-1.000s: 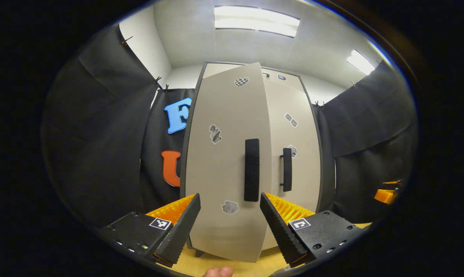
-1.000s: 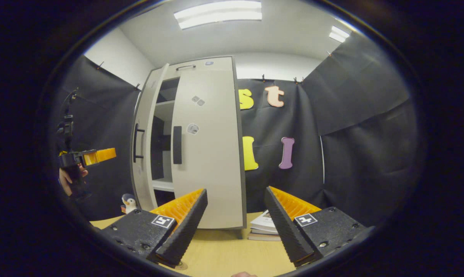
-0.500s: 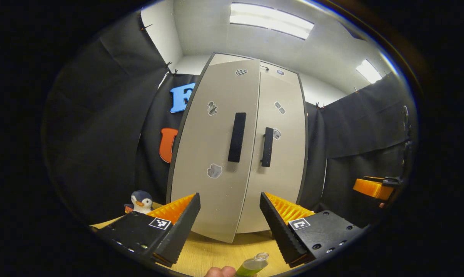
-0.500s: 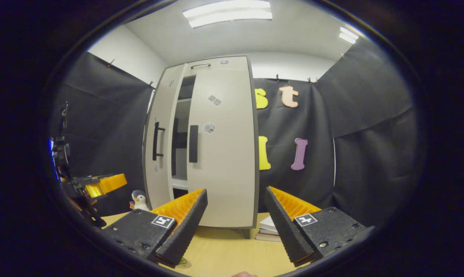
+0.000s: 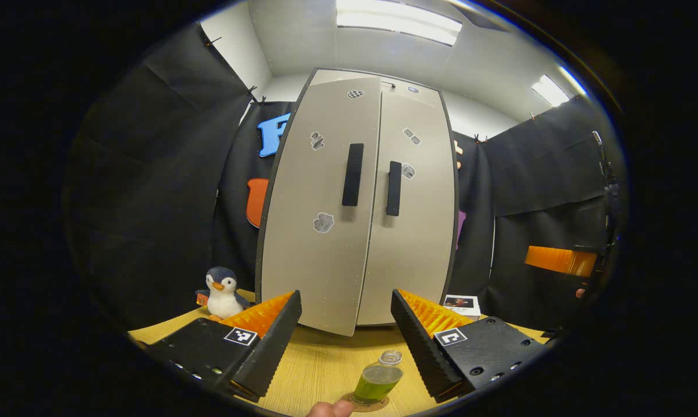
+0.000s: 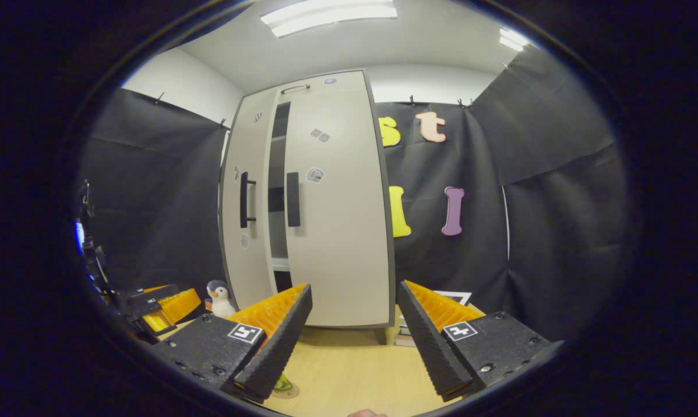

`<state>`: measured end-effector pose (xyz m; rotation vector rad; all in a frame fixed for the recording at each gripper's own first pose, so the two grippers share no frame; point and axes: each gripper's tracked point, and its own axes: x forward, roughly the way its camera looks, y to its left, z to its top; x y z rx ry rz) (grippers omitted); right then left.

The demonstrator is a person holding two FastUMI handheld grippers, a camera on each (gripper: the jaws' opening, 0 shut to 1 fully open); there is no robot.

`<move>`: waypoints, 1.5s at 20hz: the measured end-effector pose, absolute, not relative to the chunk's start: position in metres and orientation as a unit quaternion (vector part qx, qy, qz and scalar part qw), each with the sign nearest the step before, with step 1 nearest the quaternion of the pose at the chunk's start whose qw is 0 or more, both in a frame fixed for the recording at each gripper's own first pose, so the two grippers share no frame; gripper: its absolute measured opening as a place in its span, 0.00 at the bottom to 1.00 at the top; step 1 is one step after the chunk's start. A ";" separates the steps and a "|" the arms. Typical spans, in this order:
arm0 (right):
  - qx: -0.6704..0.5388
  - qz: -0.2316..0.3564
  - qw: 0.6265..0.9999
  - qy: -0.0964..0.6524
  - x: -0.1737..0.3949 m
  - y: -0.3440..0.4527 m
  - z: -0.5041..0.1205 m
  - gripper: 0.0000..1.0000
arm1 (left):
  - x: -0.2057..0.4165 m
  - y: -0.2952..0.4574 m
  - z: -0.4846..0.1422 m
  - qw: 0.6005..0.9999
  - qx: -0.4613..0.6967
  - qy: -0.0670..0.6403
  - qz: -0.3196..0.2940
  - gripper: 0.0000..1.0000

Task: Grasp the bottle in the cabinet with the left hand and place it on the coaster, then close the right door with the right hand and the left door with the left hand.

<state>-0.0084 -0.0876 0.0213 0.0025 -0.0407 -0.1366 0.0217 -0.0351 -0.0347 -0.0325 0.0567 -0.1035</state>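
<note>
left gripper (image 5: 344,336) jaws wide apart, empty; right gripper (image 6: 353,330) likewise. bottle (image 5: 378,381) upright on coaster (image 5: 365,403) at near edge of table (image 5: 320,365). cabinet (image 5: 357,208) at far edge: right door (image 6: 337,197) flush, left door (image 6: 248,197) slightly ajar. penguin toy (image 5: 221,288) beside cabinet
</note>
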 end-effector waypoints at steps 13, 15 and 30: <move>0.005 -0.058 0.998 -0.005 0.009 -0.093 0.014 0.98 | 0.032 -0.056 -0.048 0.997 -0.005 0.035 -0.067 0.95; 0.005 -0.059 0.998 -0.001 0.011 -0.097 0.012 0.94 | 0.036 -0.054 -0.050 0.997 0.002 0.034 -0.062 1.00; 0.003 -0.068 0.998 -0.013 0.010 -0.103 0.018 0.99 | 0.037 -0.042 -0.047 0.998 -0.009 0.033 -0.046 0.95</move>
